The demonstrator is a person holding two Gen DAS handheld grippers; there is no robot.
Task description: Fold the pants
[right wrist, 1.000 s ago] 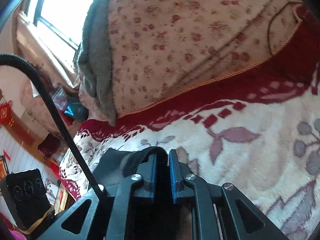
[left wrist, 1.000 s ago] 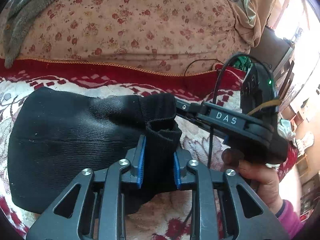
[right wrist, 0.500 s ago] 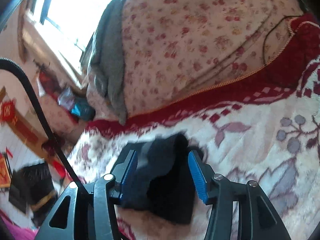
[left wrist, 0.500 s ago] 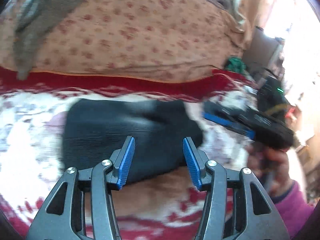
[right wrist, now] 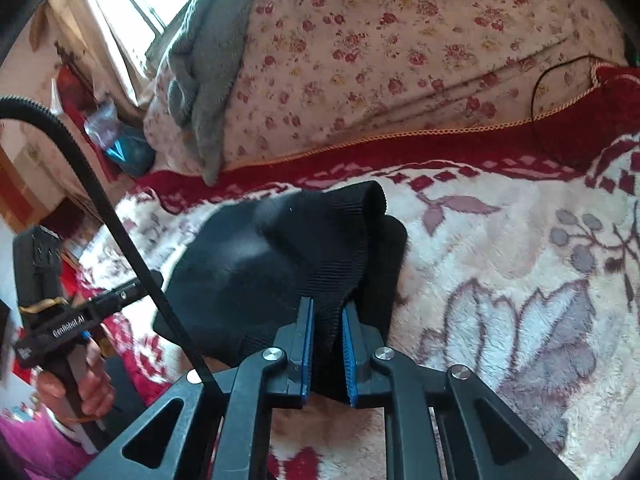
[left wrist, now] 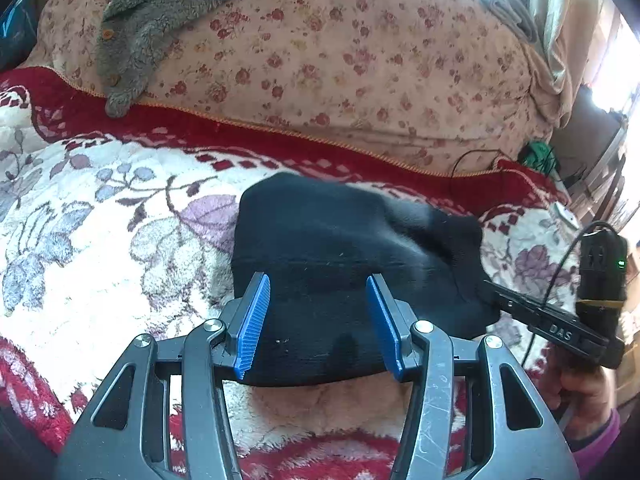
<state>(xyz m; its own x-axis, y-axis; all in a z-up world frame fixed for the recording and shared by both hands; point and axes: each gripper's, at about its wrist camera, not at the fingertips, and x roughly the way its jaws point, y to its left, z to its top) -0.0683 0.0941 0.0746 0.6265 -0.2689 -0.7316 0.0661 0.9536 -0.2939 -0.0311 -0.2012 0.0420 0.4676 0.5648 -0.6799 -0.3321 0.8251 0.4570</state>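
On a plush floral blanket [left wrist: 120, 248], the right gripper [right wrist: 326, 344] pinches black ribbed-knit pants [left wrist: 340, 264]; the left gripper [left wrist: 320, 320] gapes wide.

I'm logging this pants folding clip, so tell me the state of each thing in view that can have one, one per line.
left gripper: open, jaws spread above the near edge of the pants, holding nothing.
right gripper: shut on the ribbed edge of the pants.
black pants: folded into a compact bundle on the blanket, one ribbed end lifted by the right gripper.
floral blanket: spread flat under the pants.
grey garment: draped over the flowered bedding.
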